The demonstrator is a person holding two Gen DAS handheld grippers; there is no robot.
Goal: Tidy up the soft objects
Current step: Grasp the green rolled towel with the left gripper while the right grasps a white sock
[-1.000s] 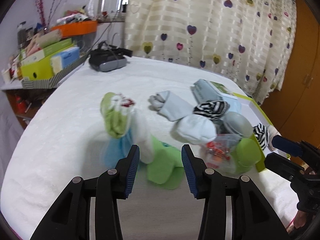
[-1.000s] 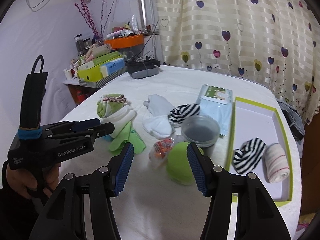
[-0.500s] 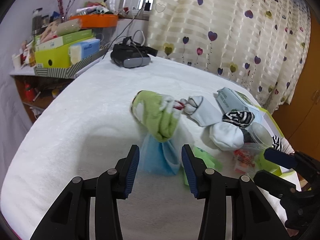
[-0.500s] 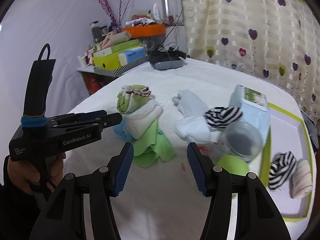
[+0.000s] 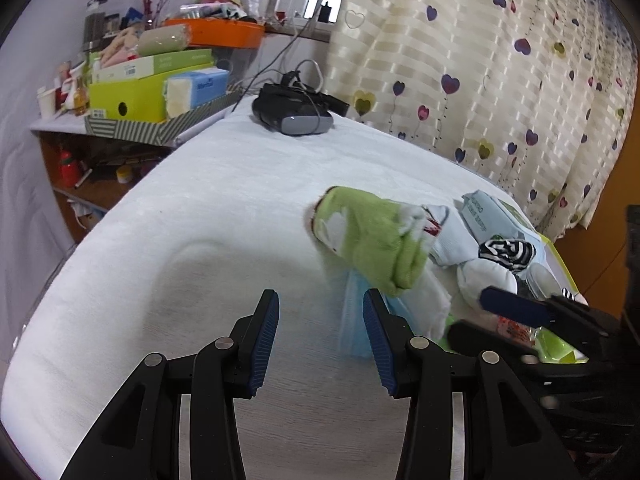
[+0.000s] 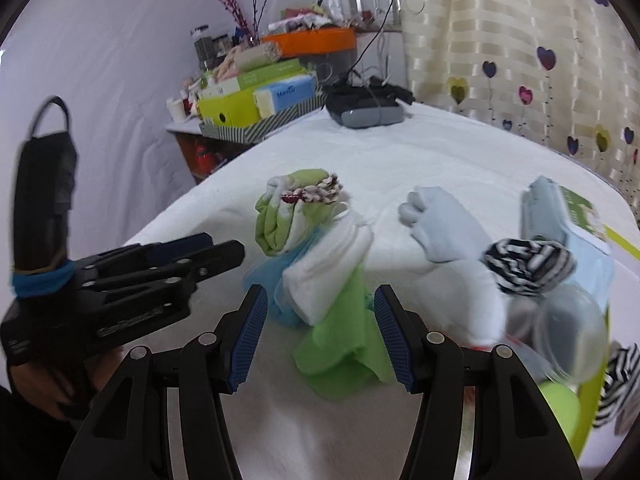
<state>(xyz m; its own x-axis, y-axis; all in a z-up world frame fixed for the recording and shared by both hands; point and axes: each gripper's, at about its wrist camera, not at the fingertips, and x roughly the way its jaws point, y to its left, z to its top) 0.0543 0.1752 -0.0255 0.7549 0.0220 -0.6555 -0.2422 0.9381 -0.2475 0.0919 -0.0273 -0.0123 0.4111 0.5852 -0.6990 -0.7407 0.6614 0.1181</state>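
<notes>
Green sock roll (image 6: 280,216) tops heaped cloths; both grippers' fingers (image 6: 248,332) gape, empty.

Probably home: heart-print curtain (image 5: 500,80), cluttered shelf (image 5: 132,120)

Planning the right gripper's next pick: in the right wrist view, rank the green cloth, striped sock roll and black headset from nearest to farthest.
1. green cloth, between the open jaws.
2. striped sock roll, farther right.
3. black headset, at the table's far edge.
</notes>
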